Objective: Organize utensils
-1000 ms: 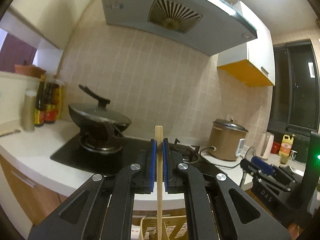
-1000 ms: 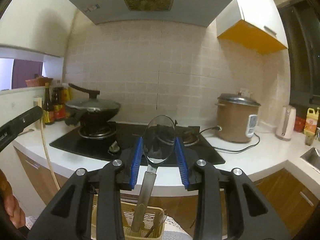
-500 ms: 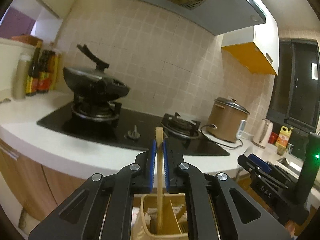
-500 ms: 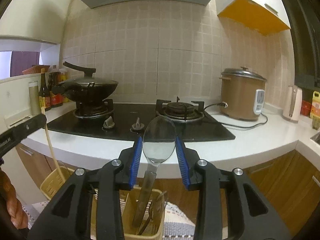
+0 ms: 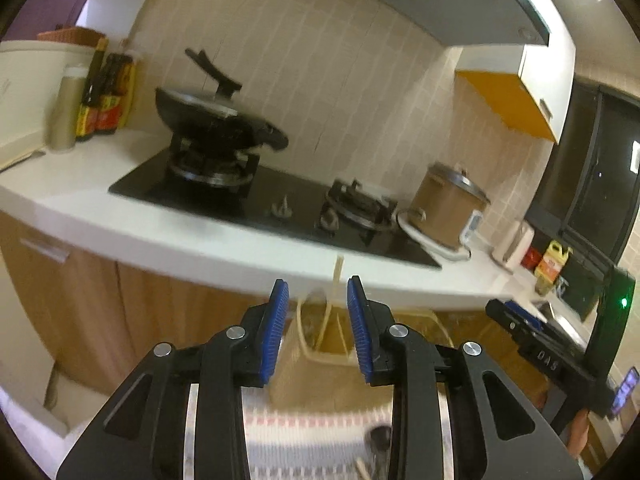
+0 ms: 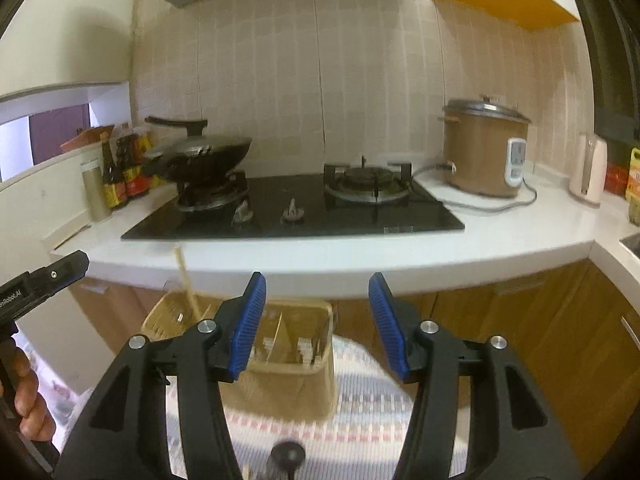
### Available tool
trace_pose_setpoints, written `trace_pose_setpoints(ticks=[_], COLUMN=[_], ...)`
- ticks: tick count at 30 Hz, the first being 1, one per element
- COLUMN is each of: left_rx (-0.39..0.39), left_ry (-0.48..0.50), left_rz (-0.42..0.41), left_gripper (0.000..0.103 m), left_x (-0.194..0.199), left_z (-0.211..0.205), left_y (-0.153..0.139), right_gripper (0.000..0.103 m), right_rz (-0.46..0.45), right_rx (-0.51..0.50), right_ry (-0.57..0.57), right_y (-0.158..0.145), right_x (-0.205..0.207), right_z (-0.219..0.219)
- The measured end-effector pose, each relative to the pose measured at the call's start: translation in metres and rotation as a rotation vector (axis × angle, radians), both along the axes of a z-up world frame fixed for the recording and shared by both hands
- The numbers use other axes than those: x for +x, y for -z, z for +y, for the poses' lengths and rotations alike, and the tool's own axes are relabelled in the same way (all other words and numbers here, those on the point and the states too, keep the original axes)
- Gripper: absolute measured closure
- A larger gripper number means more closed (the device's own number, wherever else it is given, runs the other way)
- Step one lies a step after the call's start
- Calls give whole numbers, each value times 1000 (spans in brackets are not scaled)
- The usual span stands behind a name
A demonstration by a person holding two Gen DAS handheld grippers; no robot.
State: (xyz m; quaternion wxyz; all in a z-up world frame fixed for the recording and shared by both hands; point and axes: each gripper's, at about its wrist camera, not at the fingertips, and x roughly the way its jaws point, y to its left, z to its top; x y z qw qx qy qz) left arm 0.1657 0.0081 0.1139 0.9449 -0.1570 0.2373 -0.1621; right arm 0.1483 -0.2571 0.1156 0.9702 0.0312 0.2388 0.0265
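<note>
My left gripper (image 5: 314, 292) is open and empty, just above a beige slotted utensil basket (image 5: 308, 376). A wooden chopstick (image 5: 334, 292) stands in that basket, leaning between my jaws without touching them. My right gripper (image 6: 316, 300) is open and empty above a second beige basket (image 6: 296, 376) with dividers. The chopstick (image 6: 185, 280) also shows in the right wrist view, standing in the left basket (image 6: 168, 316). The spoon is not visible in the right basket from here. Both baskets stand on a patterned mat (image 6: 360, 420).
A white counter (image 6: 440, 248) with a black gas hob (image 6: 304, 208) runs behind the baskets. A lidded wok (image 6: 200, 152), sauce bottles (image 6: 120, 172), a rice cooker (image 6: 484, 148) and a kettle (image 6: 590, 168) stand on it. A dark utensil end (image 6: 286, 454) lies on the mat.
Both grippers have opened. The left let go of the chopstick, which now stands in the left basket. The right let go of the spoon, which has dropped out of sight. Both views tilted downward.
</note>
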Motion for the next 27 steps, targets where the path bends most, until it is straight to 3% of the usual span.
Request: trace_pose_setpoints(ticks=[7, 15, 20, 27], left_rx=[44, 140, 211, 304], left_ry=[101, 212, 195, 163], left_rz=[269, 568, 631, 613], left_gripper=[75, 75, 75, 74], left_x=[-23, -32, -35, -40], left_z=[1, -19, -30, -49], left_y=[44, 134, 167, 180], right_gripper=[53, 53, 53, 53], right_rz=[329, 615, 671, 718], right_rx=[43, 88, 95, 17], right_ry=[-100, -165, -171, -154], right_y=[45, 114, 133, 145], right_x=[-6, 18, 23, 41], right_z=[2, 14, 15, 21])
